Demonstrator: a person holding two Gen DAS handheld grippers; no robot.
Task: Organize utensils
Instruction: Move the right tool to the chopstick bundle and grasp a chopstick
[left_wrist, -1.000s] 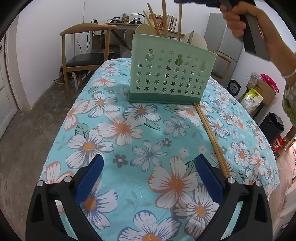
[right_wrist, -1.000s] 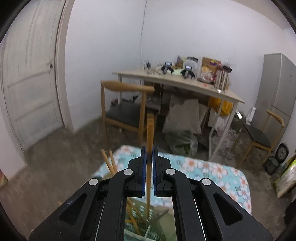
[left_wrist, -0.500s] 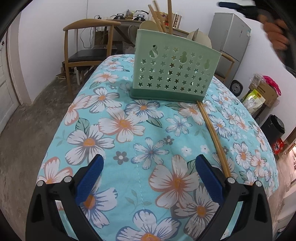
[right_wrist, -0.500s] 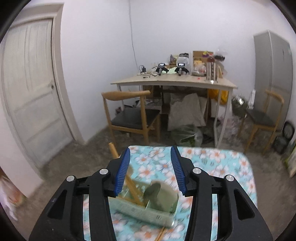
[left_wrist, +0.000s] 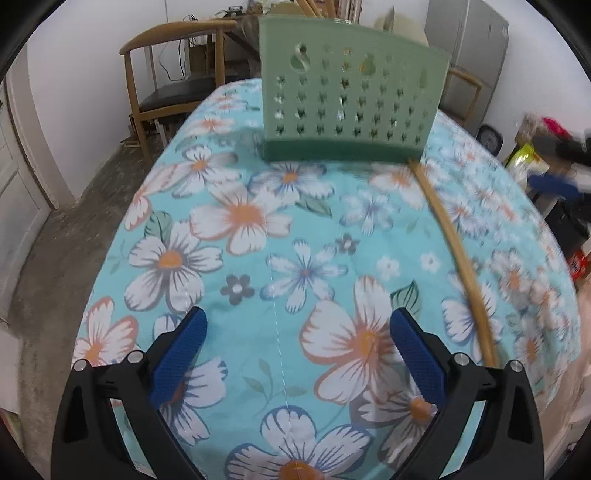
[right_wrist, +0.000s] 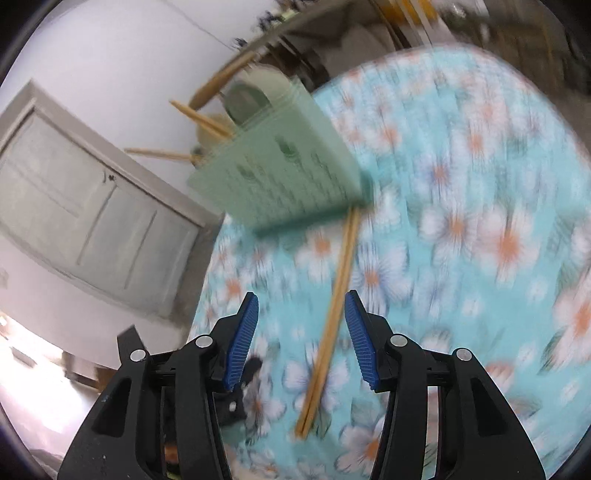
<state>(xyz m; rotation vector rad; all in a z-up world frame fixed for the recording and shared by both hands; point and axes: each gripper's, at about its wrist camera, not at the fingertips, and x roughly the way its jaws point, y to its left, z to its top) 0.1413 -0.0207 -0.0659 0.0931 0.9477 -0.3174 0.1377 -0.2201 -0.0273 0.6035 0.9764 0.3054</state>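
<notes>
A pale green perforated utensil holder stands on the flowered tablecloth, with several wooden chopsticks sticking out of its top. A pair of chopsticks lies flat on the cloth, one end against the holder's right corner. My left gripper hovers open over the near cloth, nothing between its blue pads. My right gripper is open and tilted above the lying chopsticks, which pass between its fingers without touching them. In the left wrist view it shows as a blur at the right edge.
A wooden chair stands beyond the table's far left corner and a grey fridge behind the holder. Bags and a bin crowd the floor on the right. A white door is on the left wall.
My right gripper let go of the chopstick it held above the holder, opened, then swung down and rolled toward the pair on the cloth. The left gripper barely moved.
</notes>
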